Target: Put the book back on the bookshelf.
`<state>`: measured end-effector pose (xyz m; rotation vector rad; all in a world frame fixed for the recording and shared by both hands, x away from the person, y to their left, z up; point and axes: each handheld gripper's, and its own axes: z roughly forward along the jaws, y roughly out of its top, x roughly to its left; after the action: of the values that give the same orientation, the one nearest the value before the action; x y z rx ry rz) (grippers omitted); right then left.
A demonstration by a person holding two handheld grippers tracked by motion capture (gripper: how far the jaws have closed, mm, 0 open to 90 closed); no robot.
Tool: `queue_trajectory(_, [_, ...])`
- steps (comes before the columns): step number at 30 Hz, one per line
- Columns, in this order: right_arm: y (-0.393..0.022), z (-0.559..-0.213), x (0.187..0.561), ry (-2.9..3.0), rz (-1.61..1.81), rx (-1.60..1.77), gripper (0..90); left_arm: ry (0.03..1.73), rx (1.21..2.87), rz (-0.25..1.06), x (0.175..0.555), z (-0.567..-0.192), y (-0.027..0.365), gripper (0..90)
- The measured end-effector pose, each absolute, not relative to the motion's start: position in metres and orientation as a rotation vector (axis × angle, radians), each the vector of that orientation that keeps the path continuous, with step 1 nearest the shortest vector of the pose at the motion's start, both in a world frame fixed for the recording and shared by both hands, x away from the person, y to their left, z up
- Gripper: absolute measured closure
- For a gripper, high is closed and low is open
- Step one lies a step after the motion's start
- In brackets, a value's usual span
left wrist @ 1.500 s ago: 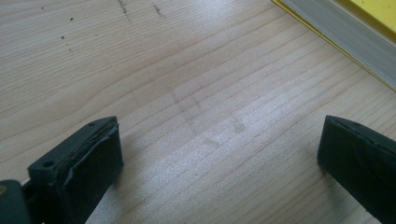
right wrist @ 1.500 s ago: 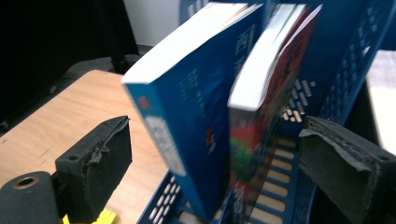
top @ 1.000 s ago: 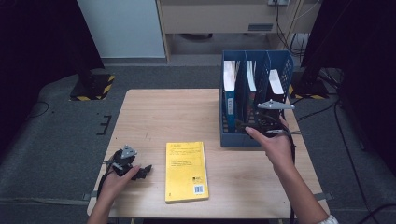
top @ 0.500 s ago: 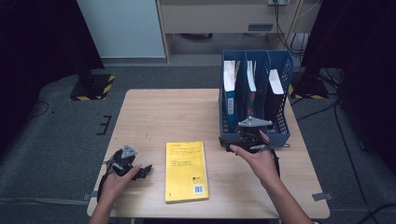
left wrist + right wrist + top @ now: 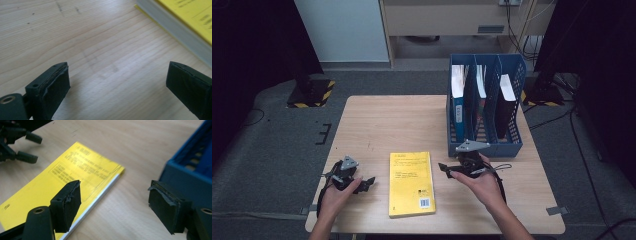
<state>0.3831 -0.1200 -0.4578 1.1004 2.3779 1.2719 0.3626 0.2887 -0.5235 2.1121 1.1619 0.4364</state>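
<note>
Right claw (image 5: 446, 170) dropped from blue slotted file rack (image 5: 512, 142) twd flat glossy yellow book (image 5: 411, 184) at its left; jaws closing, empty. Left claw (image 5: 368, 182) wide open, empty, low on woodgrain worktop (image 5: 387, 125).

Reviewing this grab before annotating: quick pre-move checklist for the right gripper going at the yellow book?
1. Right gripper jaws apart, nothing between them; they have just been closing: ok.
2. Flat yellow paperback book lies flat on the pale wooden table, nothing on top: ok.
3. Right gripper points at the book's right edge, bare wood between them: ok.
4. Blue plastic three-slot file rack stands close behind the right gripper; touching or apart: cannot tell.
5. Left gripper open, empty, off the book's left edge: ok.
6. Free slot in the rack: cannot tell.
</note>
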Motion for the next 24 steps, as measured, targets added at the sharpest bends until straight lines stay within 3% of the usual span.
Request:
queue_trajectory(13, [-0.084,-0.492,0.37,2.614,1.167,1.017,23.9,1.081,2.12,0.368,0.347,-0.515,0.263,6.4])
queue_trajectory(24, [-0.068,-0.508,0.363,2.722,1.121,0.984,22.6,0.978,2.135,0.269,0.339,-0.513,0.238,16.3])
